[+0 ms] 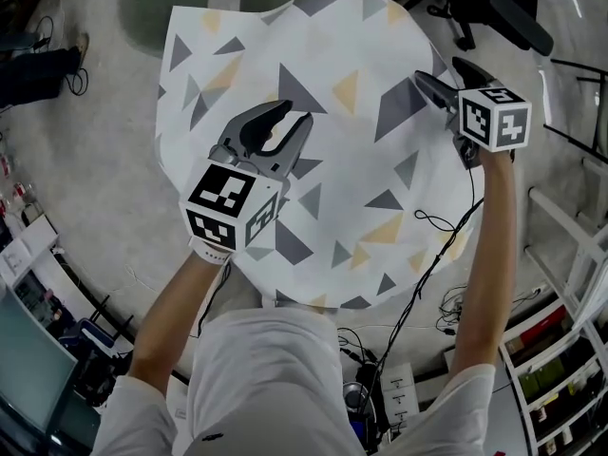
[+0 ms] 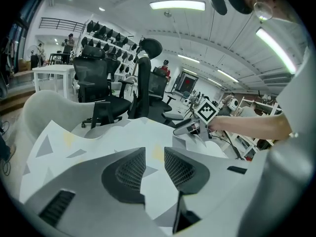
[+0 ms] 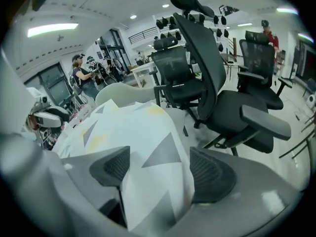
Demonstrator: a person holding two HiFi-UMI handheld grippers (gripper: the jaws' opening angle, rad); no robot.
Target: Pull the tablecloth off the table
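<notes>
Now the wide-open right tool (image 1: 439, 72) should pinch the tablecloth (image 1: 323, 46) fold between its jaws; the left tool (image 1: 296, 114), narrowly parted, grips nothing.

An open-plan lab or workshop floor.
Black office chairs (image 3: 232, 98), chair parts (image 2: 108, 43) hung on a wall, ceiling strip lights (image 2: 177, 5), loose floor cables (image 1: 448, 313).

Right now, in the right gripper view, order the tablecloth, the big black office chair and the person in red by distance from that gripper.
1. tablecloth: between its jaws.
2. big black office chair: just beyond, right.
3. person in red: far back, right.
</notes>
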